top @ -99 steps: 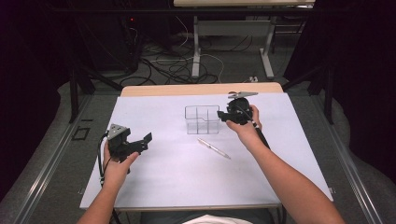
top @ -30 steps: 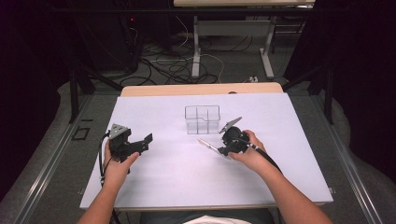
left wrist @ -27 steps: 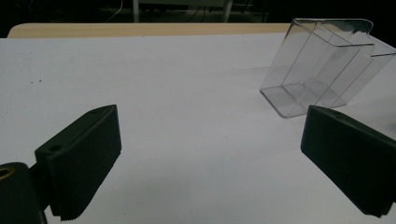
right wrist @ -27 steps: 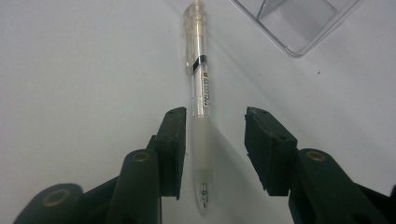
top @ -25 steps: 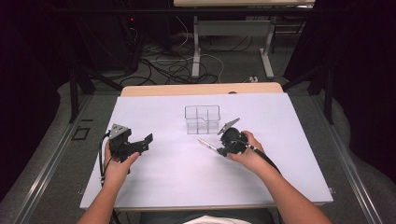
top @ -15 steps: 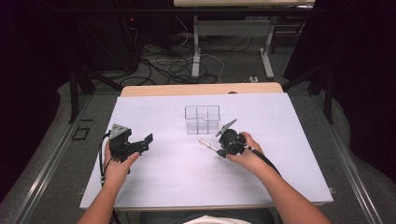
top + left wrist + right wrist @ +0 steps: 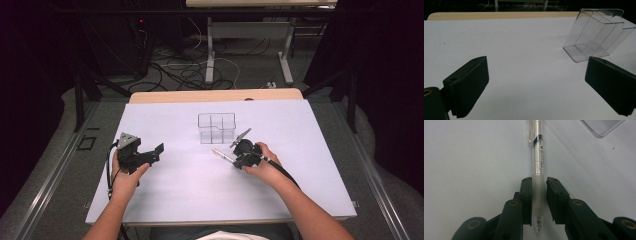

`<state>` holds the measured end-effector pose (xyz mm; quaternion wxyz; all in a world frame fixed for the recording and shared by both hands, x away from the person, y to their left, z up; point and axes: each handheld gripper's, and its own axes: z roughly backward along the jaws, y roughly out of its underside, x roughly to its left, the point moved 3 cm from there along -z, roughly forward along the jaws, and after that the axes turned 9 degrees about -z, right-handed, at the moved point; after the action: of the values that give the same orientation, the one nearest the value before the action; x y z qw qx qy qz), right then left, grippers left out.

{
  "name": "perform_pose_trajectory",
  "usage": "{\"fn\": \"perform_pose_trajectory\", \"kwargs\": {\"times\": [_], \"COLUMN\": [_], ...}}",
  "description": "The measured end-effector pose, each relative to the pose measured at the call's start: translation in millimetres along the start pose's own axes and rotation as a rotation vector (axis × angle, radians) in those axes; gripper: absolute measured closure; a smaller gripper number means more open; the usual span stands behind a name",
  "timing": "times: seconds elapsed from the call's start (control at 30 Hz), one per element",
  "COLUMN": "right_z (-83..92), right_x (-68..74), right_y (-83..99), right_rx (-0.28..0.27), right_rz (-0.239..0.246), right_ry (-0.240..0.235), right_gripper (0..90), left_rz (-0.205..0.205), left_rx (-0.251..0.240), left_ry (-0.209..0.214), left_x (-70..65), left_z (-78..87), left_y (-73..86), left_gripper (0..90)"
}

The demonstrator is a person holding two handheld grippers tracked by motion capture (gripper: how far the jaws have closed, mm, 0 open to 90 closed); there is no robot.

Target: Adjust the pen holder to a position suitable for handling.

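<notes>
Right tongs (image 7: 539, 187) closing around pen (image 7: 537, 160), left tongs (image 7: 536, 85) wide open

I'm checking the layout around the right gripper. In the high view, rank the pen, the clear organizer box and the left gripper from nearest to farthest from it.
1. Pen: between the fingers of the right gripper, lying on the table.
2. Clear organizer box: just beyond, up and left of it.
3. Left gripper: far across the table, on the left side.

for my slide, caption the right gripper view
Right gripper jaws closing around a clear pen lying on the white table.
</notes>
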<state>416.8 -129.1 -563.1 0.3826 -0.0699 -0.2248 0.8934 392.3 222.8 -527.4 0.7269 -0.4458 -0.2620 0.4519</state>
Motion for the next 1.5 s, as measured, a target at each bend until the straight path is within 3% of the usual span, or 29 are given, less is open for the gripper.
{"fn": "perform_pose_trajectory", "kwargs": {"times": [0.27, 0.4, 0.43, 0.8, 1.1, 1.3, 1.5], "right_z": [1.0, -0.2, 0.0, 0.0, 0.6, 6.5, 11.7], "right_x": [0.8, 1.4, 2.0, 3.0, 12.4, 16.9, 23.6], "right_y": [-0.2, -0.7, -0.5, -1.2, -1.3, -3.2, -5.2], "right_rx": [0.027, 0.011, 0.017, 0.014, -0.012, -0.067, -0.113], "right_rz": [-0.017, -0.008, -0.024, 0.006, 0.098, 0.162, 0.253], "right_ry": [-0.004, -0.004, -0.005, 0.009, 0.044, 0.075, 0.142], "right_gripper": [79.6, 79.7, 79.7, 79.9, 80.0, 80.0, 80.0], "left_rz": [-0.001, -0.001, -0.003, -0.001, -0.004, -0.004, -0.008], "left_rx": [0.003, 0.006, 0.005, 0.008, 0.009, 0.009, 0.011], "left_ry": [0.0, 0.001, 0.001, 0.001, 0.002, 0.002, 0.003], "left_x": [-0.2, -0.5, -0.6, -0.8, -0.9, -0.8, -1.1], "left_z": [-0.5, -0.6, -0.8, -1.2, -1.2, -1.1, -1.3], "left_y": [0.2, 0.3, 0.2, 0.6, 0.6, 0.5, 0.6], "left_gripper": [5.3, 5.3, 5.3, 5.3, 5.3, 5.3, 5.3]}}
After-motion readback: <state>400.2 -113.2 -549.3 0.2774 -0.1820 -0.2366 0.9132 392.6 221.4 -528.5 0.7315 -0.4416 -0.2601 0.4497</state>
